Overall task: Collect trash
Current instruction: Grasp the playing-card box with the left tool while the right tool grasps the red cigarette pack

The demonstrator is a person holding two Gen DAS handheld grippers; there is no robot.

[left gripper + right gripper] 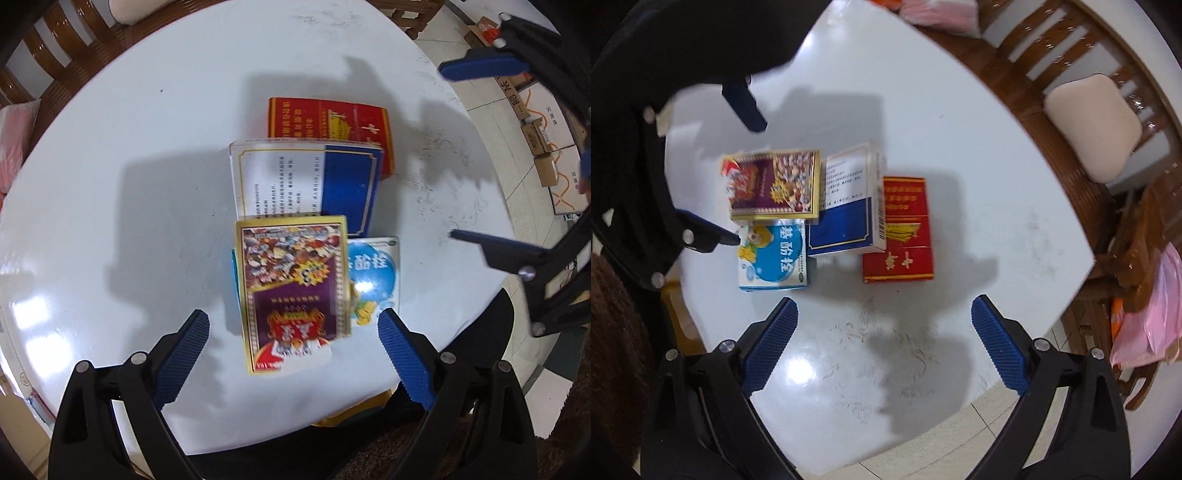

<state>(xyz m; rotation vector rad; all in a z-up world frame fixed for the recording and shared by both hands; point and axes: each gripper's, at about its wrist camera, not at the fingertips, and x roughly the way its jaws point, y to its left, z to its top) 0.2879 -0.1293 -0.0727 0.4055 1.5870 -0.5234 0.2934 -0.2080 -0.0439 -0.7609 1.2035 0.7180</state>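
Four small boxes lie bunched on the white round table. A gold-edged purple box lies on top, nearest my left gripper, which is open just above its near end. Behind it are a blue-and-white box and a red box. A light-blue medicine box sits partly under the gold one. In the right wrist view the same boxes show: gold, blue-and-white, red, light-blue. My right gripper is open and empty, off to the side of the boxes.
Wooden chairs with a beige cushion ring the table. Pink plastic bags hang at the right. Cardboard boxes stand on the tiled floor. The table's edge is close below my right gripper.
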